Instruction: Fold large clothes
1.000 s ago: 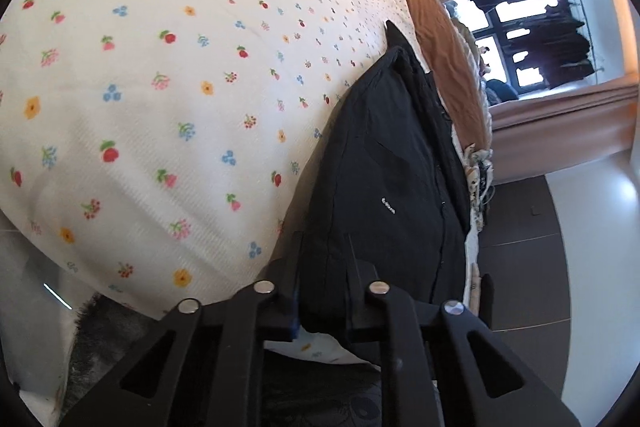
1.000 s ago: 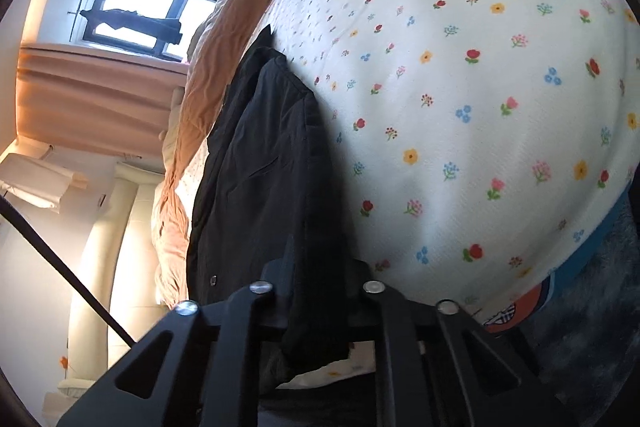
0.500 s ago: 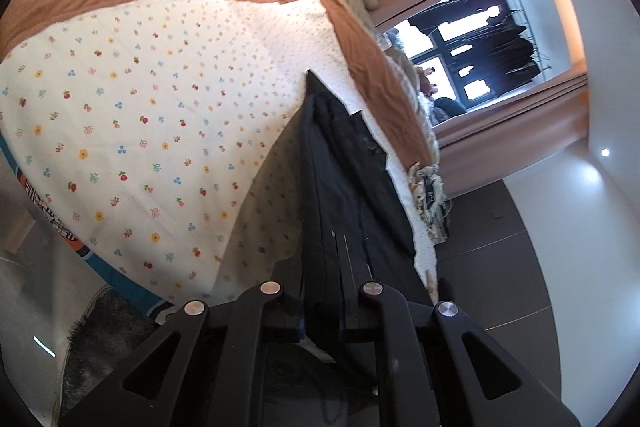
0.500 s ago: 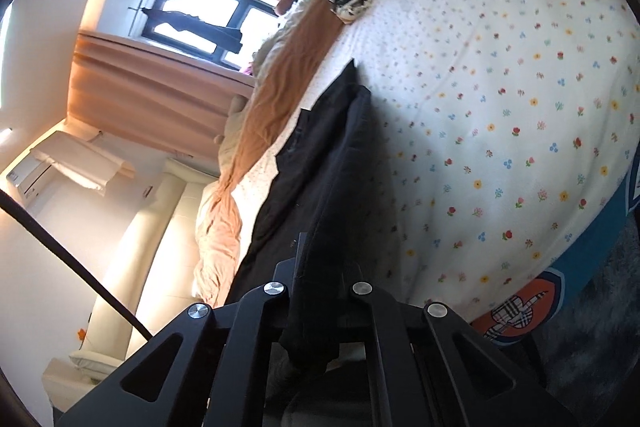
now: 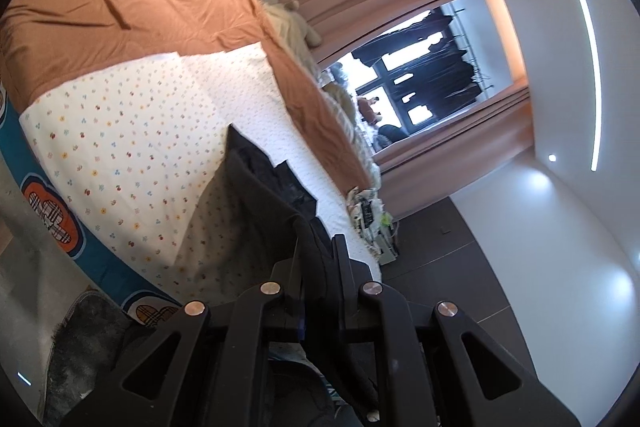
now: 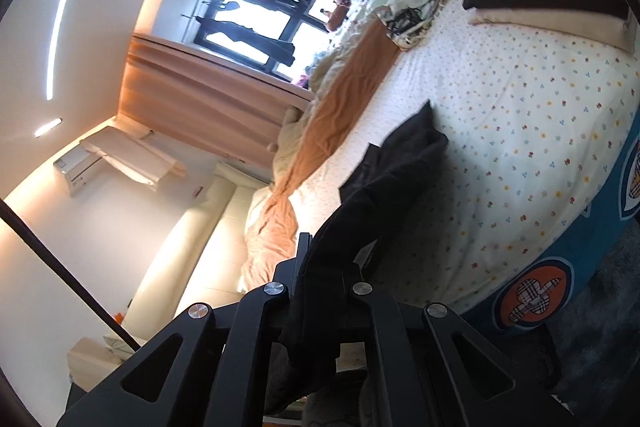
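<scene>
While both are clamped on black cloth, the left tongs (image 5: 317, 259) and the right tongs (image 6: 325, 261) each hold an edge of the jacket (image 5: 264, 183) pinched between their fingers, the fabric running straight out from the grip. From the left tongs the jacket stretches away and to the upper left, its far tip resting on the floral sheet (image 5: 132, 143); from the right tongs it stretches away and to the upper right, with a loose fold hanging below the fingers. Its long axis runs from the tongs out across the bed (image 6: 560, 267), the near part lifted off the sheet and casting a shadow on it, the far end touching.

Compared with a second ago, both tongs have risen and drawn back: the jacket then lay flat and broad on the sheet, filling the near view, and now it is pulled up into a narrow ridge. More of the room shows now, with the orange blanket (image 5: 132, 7), the window (image 5: 416, 79) and the curtains (image 6: 208, 83) well beyond the jacket.
</scene>
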`<state>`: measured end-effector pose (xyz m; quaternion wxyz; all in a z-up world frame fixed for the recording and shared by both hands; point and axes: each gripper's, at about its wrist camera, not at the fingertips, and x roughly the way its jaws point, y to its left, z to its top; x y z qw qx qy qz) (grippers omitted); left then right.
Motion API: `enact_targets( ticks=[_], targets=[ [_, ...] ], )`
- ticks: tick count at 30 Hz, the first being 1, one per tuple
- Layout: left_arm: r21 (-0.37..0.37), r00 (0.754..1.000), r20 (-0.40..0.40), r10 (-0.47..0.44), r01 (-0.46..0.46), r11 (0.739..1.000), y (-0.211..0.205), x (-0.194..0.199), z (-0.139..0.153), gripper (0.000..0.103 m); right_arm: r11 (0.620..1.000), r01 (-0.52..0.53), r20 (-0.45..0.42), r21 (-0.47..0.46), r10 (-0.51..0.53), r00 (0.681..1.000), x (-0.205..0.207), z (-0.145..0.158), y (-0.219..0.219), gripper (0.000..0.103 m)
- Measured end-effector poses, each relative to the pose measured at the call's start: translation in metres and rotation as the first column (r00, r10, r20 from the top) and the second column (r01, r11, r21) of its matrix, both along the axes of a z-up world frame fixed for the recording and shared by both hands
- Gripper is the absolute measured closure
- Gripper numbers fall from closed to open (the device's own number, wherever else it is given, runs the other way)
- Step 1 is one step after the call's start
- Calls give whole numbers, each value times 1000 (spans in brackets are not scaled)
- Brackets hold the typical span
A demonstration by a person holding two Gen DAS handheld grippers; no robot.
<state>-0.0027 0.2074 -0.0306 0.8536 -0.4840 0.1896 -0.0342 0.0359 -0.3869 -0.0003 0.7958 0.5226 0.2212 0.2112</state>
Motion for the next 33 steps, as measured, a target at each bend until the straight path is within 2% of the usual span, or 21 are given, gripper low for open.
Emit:
enact_targets(
  ticks=[9, 15, 25, 33],
  targets=[
    [11, 995, 99, 19, -20, 1000, -5, -40, 34, 91, 1000, 7, 95, -4, -7, 995, -28, 20, 1, 101],
    [11, 993, 121, 18, -20, 1000, -3, -31, 47, 91, 1000, 17, 109, -8, -16, 994, -14, 18, 2, 101],
    [27, 991, 132, 11, -15, 1000, 11, 43, 67, 91, 999, 46, 105, 14, -47, 993, 57, 26, -1, 101],
    [41, 993, 118, 21, -26, 999, 26, 124, 78, 91, 994, 93, 75, 59, -98, 992, 144, 28, 14, 99]
  ],
)
